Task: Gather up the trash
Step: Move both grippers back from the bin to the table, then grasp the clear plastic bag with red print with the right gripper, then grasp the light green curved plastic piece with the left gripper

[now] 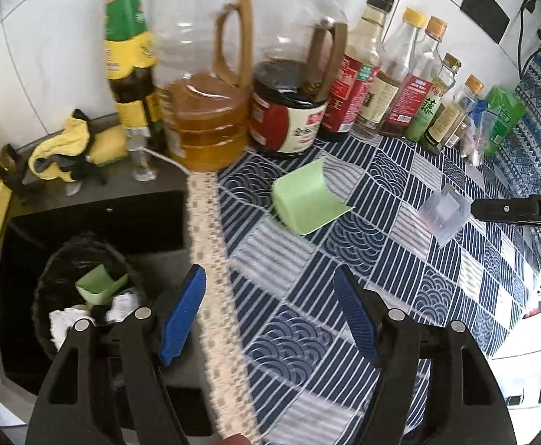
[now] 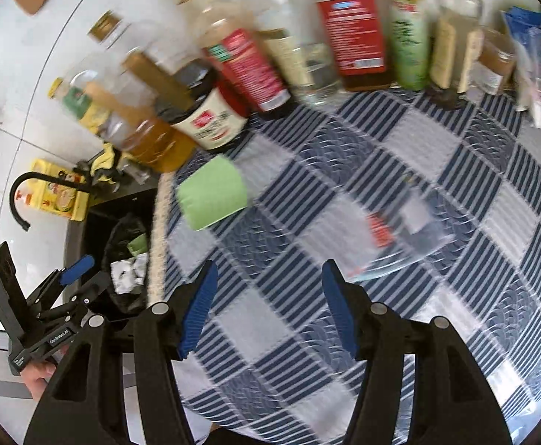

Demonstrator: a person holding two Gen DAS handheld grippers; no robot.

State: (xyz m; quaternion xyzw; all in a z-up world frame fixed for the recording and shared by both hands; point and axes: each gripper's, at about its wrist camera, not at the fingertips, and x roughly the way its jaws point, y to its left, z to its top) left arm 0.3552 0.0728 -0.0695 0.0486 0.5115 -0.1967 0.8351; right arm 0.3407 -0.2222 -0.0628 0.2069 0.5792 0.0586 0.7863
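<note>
A curled green paper (image 1: 307, 200) lies on the blue-and-white checked tablecloth (image 1: 307, 341), in front of the oil bottles. To its right sits a clear plastic wrapper (image 1: 445, 215). My left gripper (image 1: 270, 315) hangs open over the cloth's lace edge with nothing between its blue pads. Left of it, down in the sink, a black-lined trash bin (image 1: 48, 289) holds a green paper and white tissues. In the right wrist view my right gripper (image 2: 268, 307) is open and empty above the cloth. The green paper (image 2: 213, 193) is ahead to its left and the clear wrapper (image 2: 400, 237) ahead to its right. The left gripper (image 2: 85, 278) shows beside the bin (image 2: 122, 296).
A row of sauce and oil bottles (image 1: 203, 118) lines the tiled back wall. A dark sink (image 1: 151, 222) lies left of the cloth, with a black faucet (image 2: 22, 200), a yellow rag (image 1: 62, 148) and a yellow carton (image 2: 57, 193) around it. Bags (image 1: 504, 118) stand at the far right.
</note>
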